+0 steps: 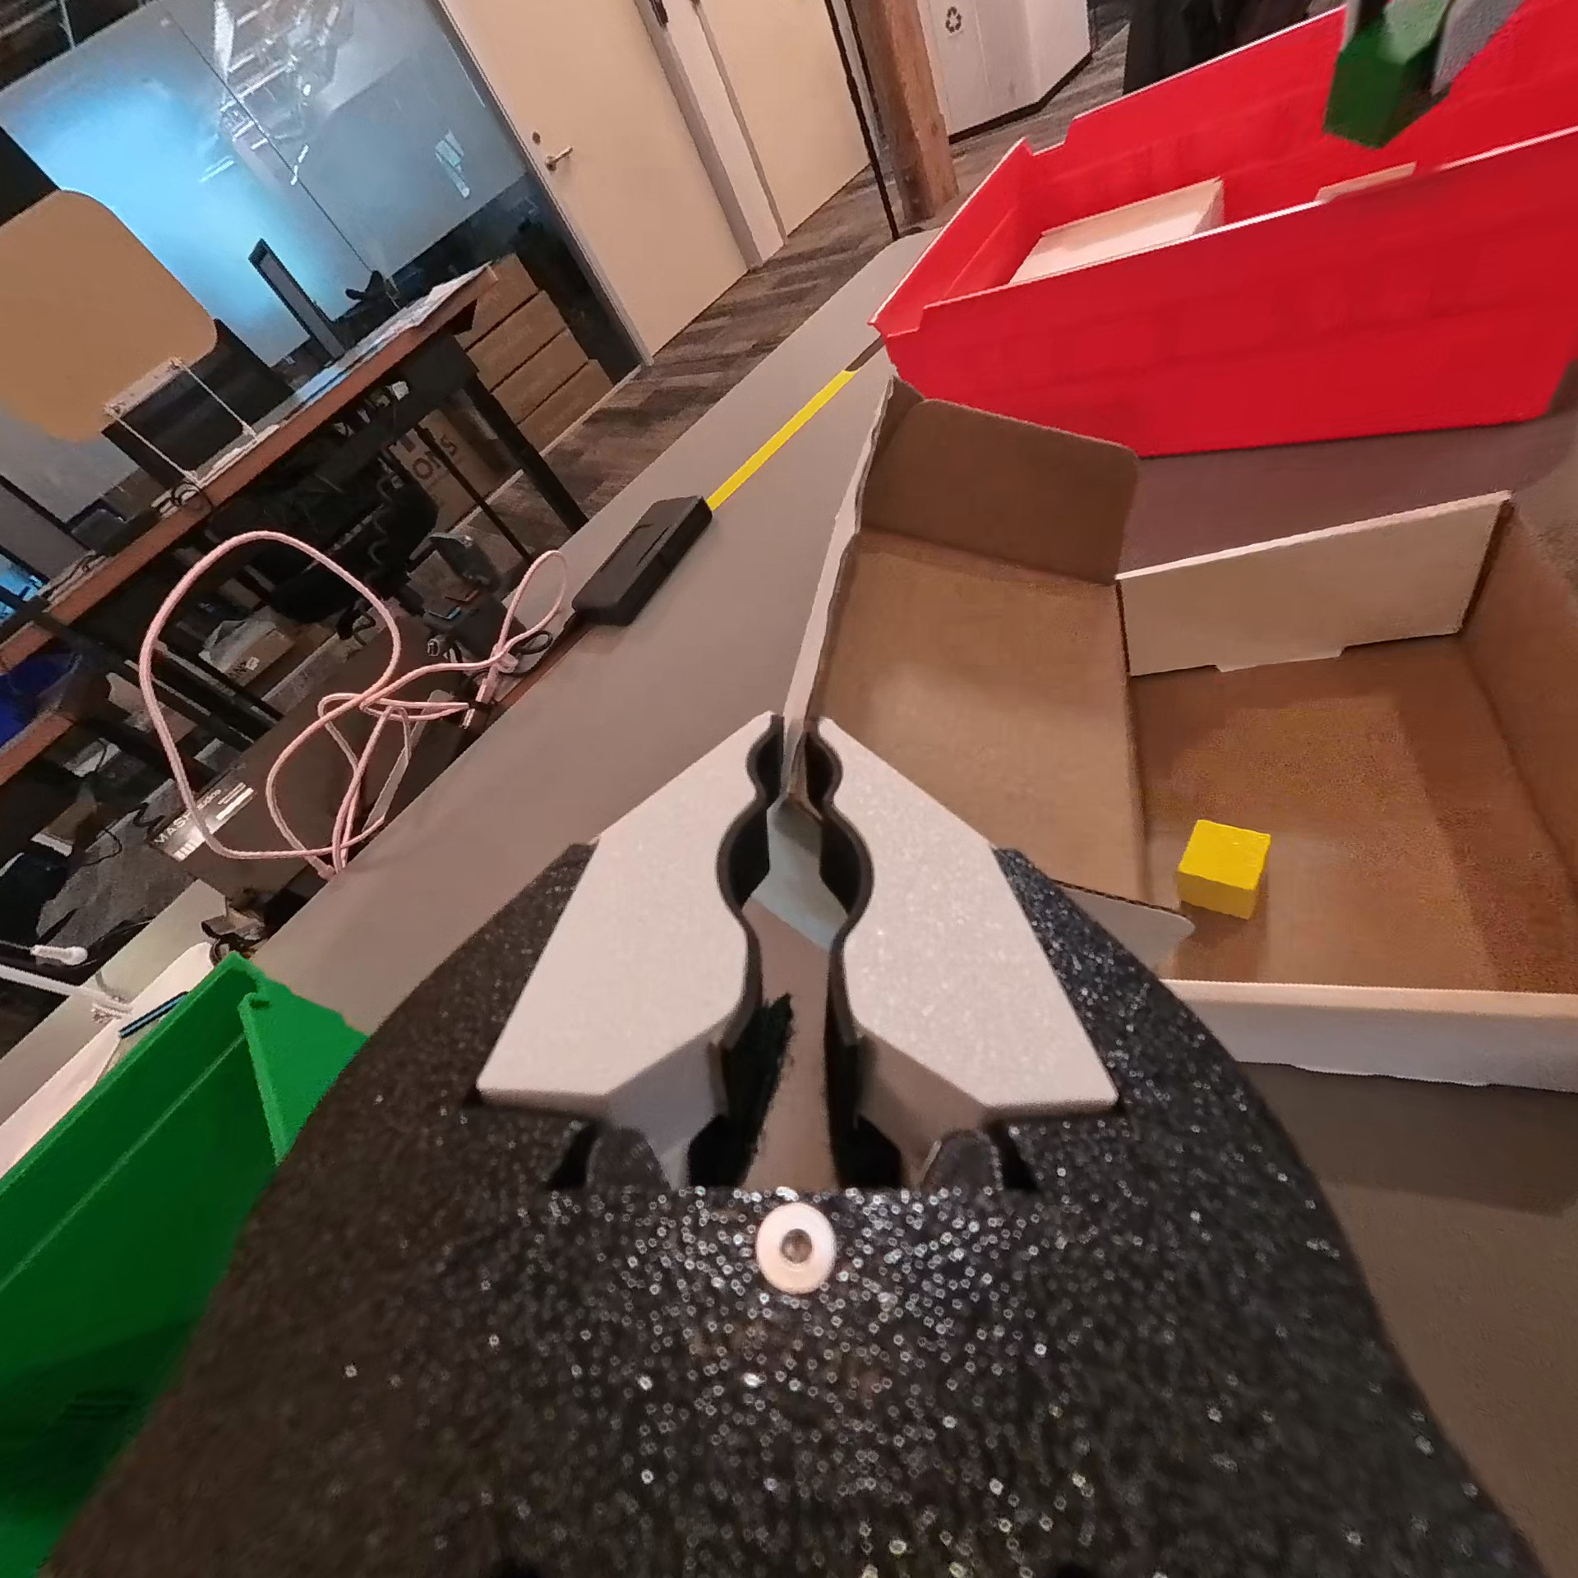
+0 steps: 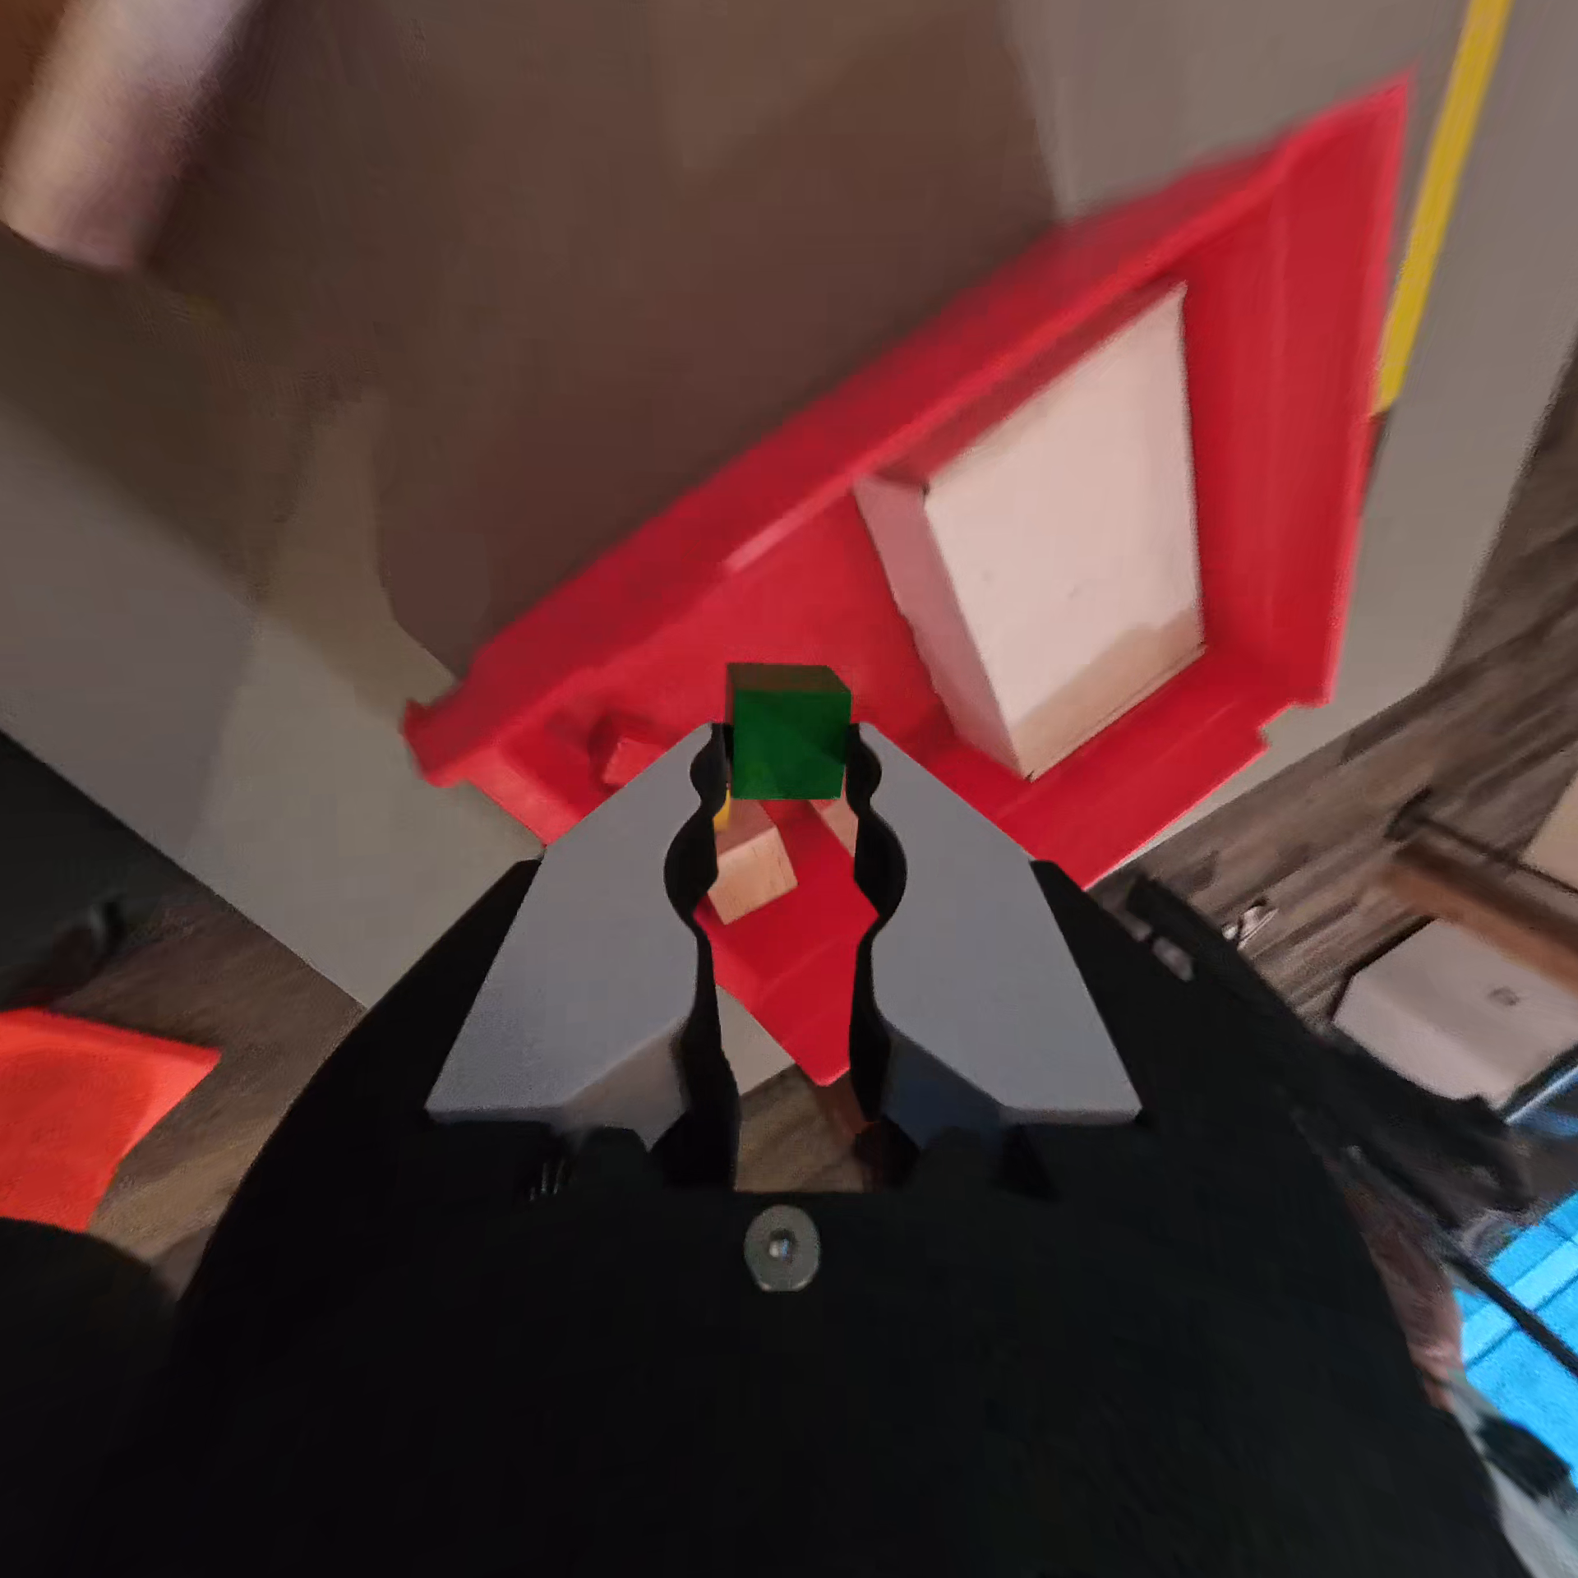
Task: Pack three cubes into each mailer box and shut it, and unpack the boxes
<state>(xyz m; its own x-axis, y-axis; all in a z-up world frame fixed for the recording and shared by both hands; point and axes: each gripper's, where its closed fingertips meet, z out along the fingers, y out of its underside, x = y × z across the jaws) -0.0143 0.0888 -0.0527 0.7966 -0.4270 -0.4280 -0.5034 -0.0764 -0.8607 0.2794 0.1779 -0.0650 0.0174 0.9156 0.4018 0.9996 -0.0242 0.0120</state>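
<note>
Grey tabletop in an office, one green bin at 8 o'clock, left gripper clamped on the open mailer box's flap edge, one yellow cube inside at 3 o'clock, one red bin at 1 o'clock, right gripper pinching one green cube above it.

The open box is matt brown cardboard inside, white outside. At two o'clock, the red bin looks like smooth plastic. The yellow cube and green cube look painted, slightly glossy.
</note>
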